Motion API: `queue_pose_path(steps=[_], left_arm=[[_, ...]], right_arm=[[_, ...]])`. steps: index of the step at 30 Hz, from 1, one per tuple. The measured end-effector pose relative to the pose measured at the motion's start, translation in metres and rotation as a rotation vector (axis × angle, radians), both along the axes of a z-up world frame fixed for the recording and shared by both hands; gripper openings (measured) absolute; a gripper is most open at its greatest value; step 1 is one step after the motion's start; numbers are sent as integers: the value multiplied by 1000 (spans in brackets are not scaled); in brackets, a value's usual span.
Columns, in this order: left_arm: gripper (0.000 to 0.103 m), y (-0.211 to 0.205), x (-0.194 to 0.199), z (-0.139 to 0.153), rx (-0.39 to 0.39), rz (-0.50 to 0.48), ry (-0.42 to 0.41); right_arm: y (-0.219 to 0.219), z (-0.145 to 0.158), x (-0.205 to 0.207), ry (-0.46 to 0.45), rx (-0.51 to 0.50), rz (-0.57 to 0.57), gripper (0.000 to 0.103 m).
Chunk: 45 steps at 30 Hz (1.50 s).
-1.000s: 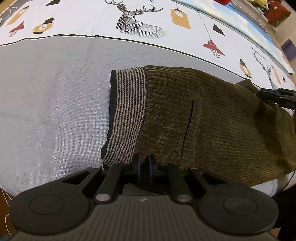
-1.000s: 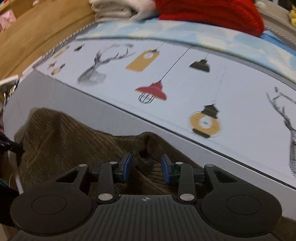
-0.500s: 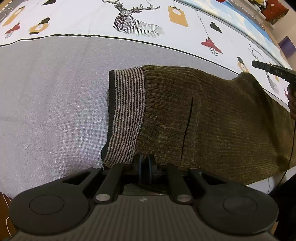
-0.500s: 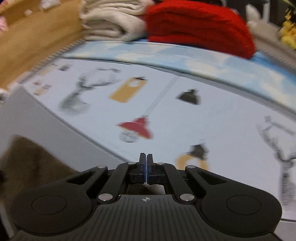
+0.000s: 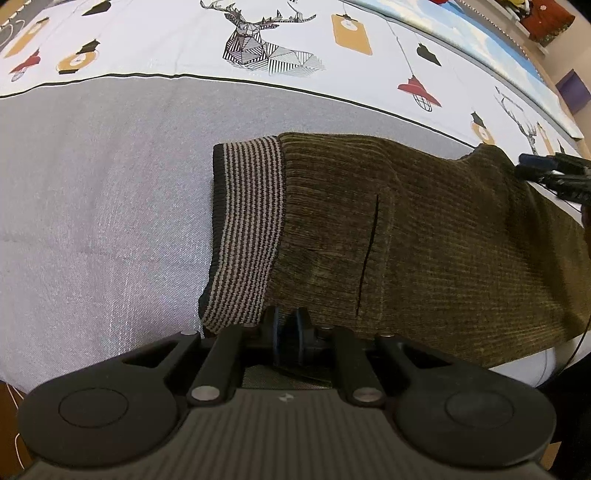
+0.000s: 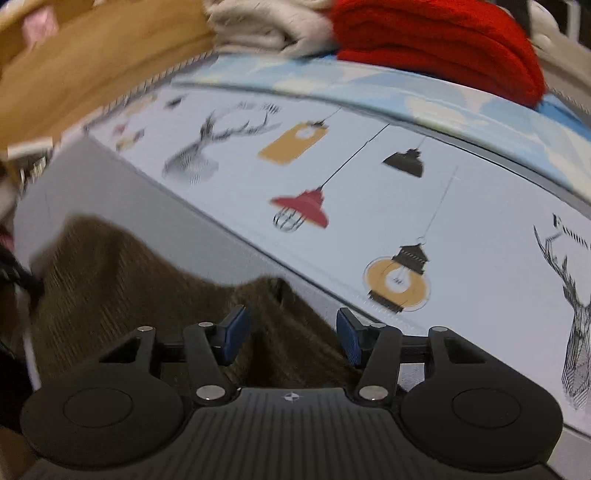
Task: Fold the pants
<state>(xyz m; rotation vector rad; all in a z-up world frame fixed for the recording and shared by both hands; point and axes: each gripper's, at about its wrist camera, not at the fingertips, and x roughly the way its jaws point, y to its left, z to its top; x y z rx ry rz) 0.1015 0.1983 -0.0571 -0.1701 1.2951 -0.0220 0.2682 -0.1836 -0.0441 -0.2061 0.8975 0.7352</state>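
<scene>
Your left gripper (image 5: 287,325) is pinched onto the near edge of the pants (image 5: 424,236) beside the waistband; your right gripper (image 6: 288,338) hangs with its blue pads spread wide over a raised peak of the cloth, gripping nothing. The pants lie flat across the bed's grey woven sheet (image 5: 92,192): olive-brown ribbed corduroy with one dark pocket slit. Smallest detail, the striped knit waistband (image 5: 245,229), black and tan, dark-edged.

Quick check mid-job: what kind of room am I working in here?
Most likely a bedroom. The olive corduroy pants lie on a grey quilted bedspread beside a white sheet printed with deer and lamps, and folded red and cream knitwear is stacked behind.
</scene>
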Motion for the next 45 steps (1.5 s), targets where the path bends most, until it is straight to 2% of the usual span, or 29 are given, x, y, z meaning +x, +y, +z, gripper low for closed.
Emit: queue_pose_path(steps=[1,2,3,4,6,10,12,14,16,20,22,25,27,31,36,41,45], left_arm=[[11,-1,0,1,6,0,1],[11,-3,0,3,14,0,0],[12,-5,1,5,21,-1,-6],[14,-7,0,9,27,-2,-16],[18,-11,0,19,35,1,-53],[18,-15,4,35,34,13,-154],[18,-15,7,26,63,11,-113],[10,-14,7,4,140,7,-10],[9,-18,6,3,167,-27,-19],[11,-17,5,14,129,7,-42],[16,-19,6,23,138,15,-75],[25,-22,8,35,154,19,-122],[26,-29,13,43,158,25,-145],[39,-48,22,57,169,22,-186],[41,-88,30,68,150,-14,-231],[41,-142,34,76,108,-88,-268],[42,-183,36,72,121,-174,-270]], right_arm=[[7,-4,-1,-7,-27,11,51],[13,-8,0,-11,-54,22,28],[18,-12,1,-16,-88,21,9],[20,-17,5,-6,-111,8,3],[22,-22,13,0,-106,-33,3],[31,-35,18,-4,-143,-74,3],[36,-39,17,-15,-164,-79,3],[38,-40,18,-22,-173,-89,4],[38,-40,18,-28,-177,-98,6],[35,-32,16,-48,-197,-117,26],[29,-20,15,-66,-177,-144,32],[9,3,10,-118,-117,-223,36],[-11,19,6,-141,-74,-295,36],[-65,44,-6,-179,-6,-456,37],[-163,64,-39,-200,73,-710,37],[-275,72,-100,-231,149,-1014,37],[-373,61,-165,-198,259,-1310,37]])
